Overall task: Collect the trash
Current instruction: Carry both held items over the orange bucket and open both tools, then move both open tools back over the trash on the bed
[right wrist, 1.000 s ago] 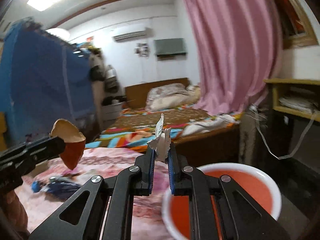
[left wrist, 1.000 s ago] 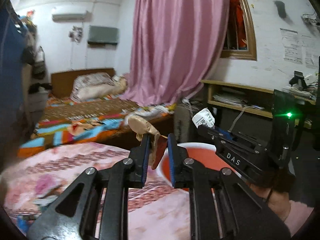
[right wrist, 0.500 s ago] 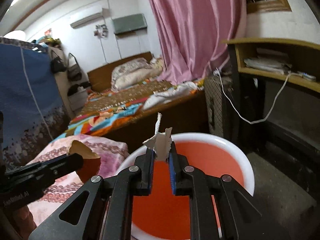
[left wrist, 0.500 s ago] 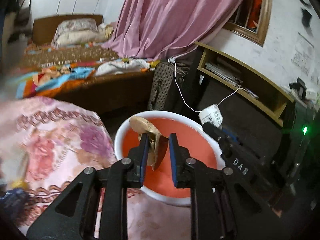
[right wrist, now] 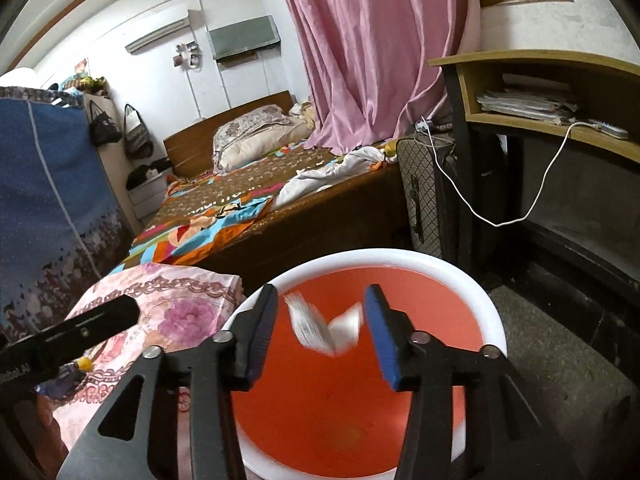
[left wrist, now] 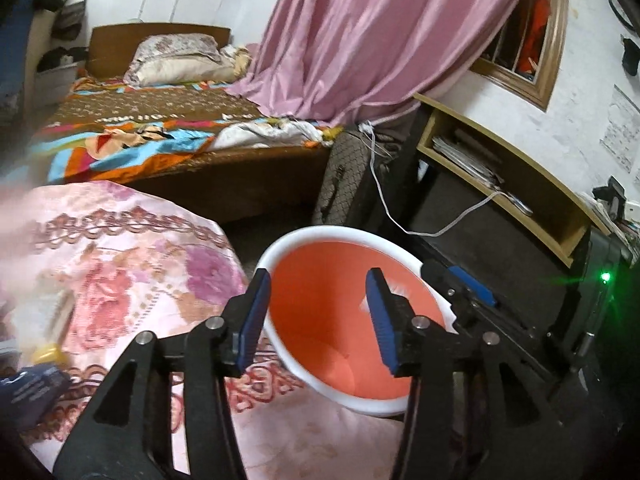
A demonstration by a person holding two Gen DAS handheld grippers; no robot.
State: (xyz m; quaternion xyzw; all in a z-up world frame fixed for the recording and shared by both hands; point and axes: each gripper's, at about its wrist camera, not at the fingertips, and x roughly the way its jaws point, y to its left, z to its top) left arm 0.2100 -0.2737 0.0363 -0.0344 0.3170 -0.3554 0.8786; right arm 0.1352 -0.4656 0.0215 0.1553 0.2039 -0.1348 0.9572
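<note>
Right wrist view: released hand-held gripper (right wrist: 320,332) over orange bin (right wrist: 494,320), beside pink-floral blanket (right wrist: 168,300), bed (right wrist: 256,196) behind.

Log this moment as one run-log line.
step: drop trash | left gripper: open, empty, jaws just opened | right gripper: open, jaws just opened | white paper scrap: falling, blurred | orange bin: below both

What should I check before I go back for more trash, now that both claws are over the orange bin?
1. Left claw empty, having just opened: ok.
2. Right claw let go, having just opened: ok, the white paper scrap is blurred between its pads, apparently falling.
3. Scrap over the orange bin: ok.
4. Brown scrap landed inside: cannot tell, not visible.
5. More trash on the pink floral cloth: ok, a yellow piece and a dark blue wrapper remain.
</note>
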